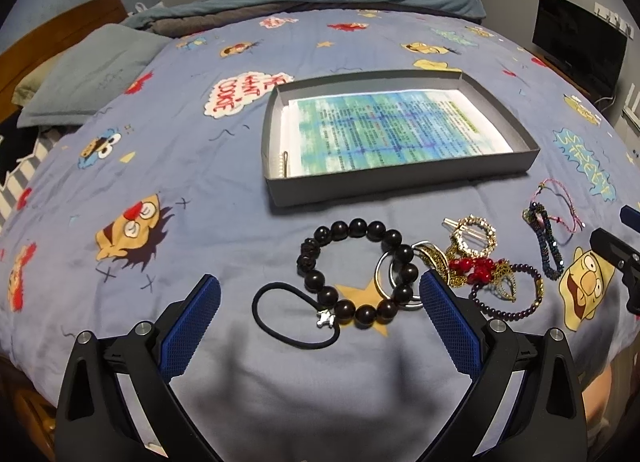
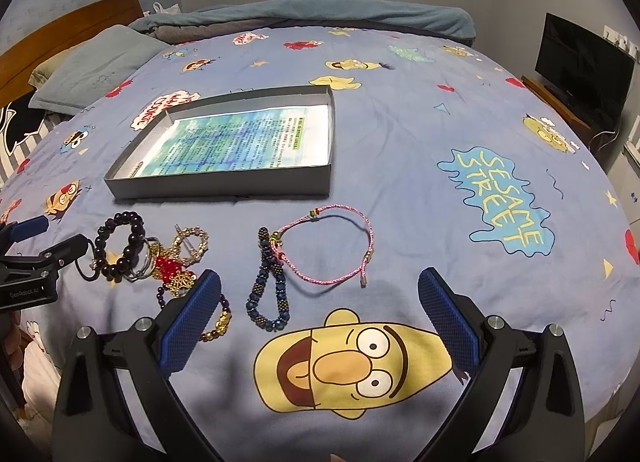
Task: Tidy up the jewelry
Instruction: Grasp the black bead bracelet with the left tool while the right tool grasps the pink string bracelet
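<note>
Our left gripper [image 1: 320, 314] jaws wide, empty, straddling dark bead bracelet [image 1: 356, 274] at lower centre. We close on beads only, clear of hair tie [image 1: 280, 314] and tangled ring. Right gripper [image 2: 320, 310] wide, empty. Tray [image 1: 400, 178] upper centre, hairpin [image 1: 285, 161] inside.

On the bedspread [image 1: 160, 166] the tray [image 1: 400, 182] sits mid-frame; below it the beaded bracelet [image 1: 356, 274]; hair tie [image 1: 296, 314] lower left; cord bracelet [image 2: 328, 250] right.

I hold my left gripper [image 1: 320, 302] and right gripper [image 2: 320, 296] low and level, side by side, both with jaws spread wide and empty.
</note>
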Demonstrator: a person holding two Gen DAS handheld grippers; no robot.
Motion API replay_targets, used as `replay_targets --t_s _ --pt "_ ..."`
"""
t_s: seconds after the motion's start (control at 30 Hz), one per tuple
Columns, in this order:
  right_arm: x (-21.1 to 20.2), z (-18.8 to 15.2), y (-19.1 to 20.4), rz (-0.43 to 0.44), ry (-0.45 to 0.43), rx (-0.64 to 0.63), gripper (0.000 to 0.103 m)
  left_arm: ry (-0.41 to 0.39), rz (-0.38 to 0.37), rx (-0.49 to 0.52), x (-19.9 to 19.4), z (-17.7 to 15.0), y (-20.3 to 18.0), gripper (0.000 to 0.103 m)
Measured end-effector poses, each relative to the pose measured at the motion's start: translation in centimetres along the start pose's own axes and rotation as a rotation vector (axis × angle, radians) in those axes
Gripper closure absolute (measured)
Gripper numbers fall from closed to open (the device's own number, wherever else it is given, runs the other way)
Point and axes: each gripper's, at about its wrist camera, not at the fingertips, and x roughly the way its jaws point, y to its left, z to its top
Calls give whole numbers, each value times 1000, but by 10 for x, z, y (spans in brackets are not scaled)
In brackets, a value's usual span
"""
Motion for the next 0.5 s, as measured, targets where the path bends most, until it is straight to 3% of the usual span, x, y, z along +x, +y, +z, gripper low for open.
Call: replay_targets --t_s 0.2,0.5 --pt "13 -1 -9 -6 3 13 5 -71 -3 55 7 -7 8 4" --pt "27 2 -26 7 -16 51 6 -39 -43 31 28 -7 30 8"
